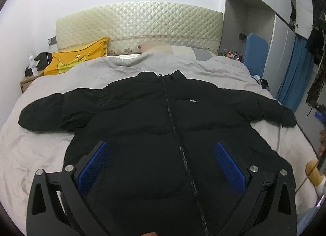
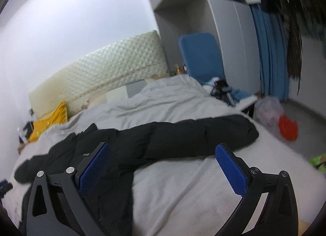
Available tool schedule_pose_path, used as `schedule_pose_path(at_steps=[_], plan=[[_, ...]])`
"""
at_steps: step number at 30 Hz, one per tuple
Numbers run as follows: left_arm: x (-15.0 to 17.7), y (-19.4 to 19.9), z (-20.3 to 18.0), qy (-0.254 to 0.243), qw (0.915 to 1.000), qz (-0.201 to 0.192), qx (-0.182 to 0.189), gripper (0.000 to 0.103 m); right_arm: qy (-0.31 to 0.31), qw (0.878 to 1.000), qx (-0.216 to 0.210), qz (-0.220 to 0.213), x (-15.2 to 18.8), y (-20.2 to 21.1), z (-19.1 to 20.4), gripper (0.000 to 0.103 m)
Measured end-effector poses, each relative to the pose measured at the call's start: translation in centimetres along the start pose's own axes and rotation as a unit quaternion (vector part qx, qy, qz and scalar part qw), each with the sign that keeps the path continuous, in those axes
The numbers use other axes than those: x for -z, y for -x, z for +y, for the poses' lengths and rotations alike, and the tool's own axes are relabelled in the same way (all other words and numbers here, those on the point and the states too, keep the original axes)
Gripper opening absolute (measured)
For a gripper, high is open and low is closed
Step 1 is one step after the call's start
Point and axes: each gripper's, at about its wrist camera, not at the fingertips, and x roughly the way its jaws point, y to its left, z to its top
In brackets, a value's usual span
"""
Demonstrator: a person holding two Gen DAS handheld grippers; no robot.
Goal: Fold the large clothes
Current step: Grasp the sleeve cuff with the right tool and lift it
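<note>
A black puffer jacket (image 1: 142, 118) lies flat and zipped on the grey bed (image 1: 40, 154), front up, collar toward the headboard, both sleeves spread out to the sides. My left gripper (image 1: 161, 154) is open and empty, hovering above the jacket's lower front near the zipper. In the right wrist view the jacket (image 2: 163, 136) shows from the side, its right sleeve (image 2: 214, 130) stretched across the bed. My right gripper (image 2: 163, 158) is open and empty, above the bed (image 2: 183, 191) just below that sleeve.
A quilted cream headboard (image 1: 138, 26) and a yellow pillow (image 1: 81, 57) are at the bed's head. A nightstand (image 1: 28, 81) with a bottle stands left. A blue chair (image 2: 201, 57), blue curtains (image 2: 271, 52), a clear bag (image 2: 269, 111) and a red object (image 2: 288, 127) are on the right.
</note>
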Motion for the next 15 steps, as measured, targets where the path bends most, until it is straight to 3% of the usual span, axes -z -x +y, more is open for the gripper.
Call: schedule_pose_path(at_steps=[6,9,12,15], plan=[[0.3,-1.5,0.6,0.029,0.9996,0.005,0.005,0.103,-0.125,0.991,-0.025,0.035,0.4,-6.5,-7.2,0.103],[0.7,-2.5,0.9,0.037,0.9992,0.015,0.002,0.103,-0.203,0.977,-0.029,0.051,1.1,-9.9,-11.1,0.101],[1.0,-3.5,0.8,0.042,0.9988,0.025,-0.003,0.103,-0.287,0.955,-0.025,0.067,2.8,-12.9,-14.6,0.098],[0.9,-4.5,0.7,0.043,0.9987,0.029,-0.005,0.103,-0.337,0.938,0.005,0.082,4.7,-15.4,-17.3,0.098]])
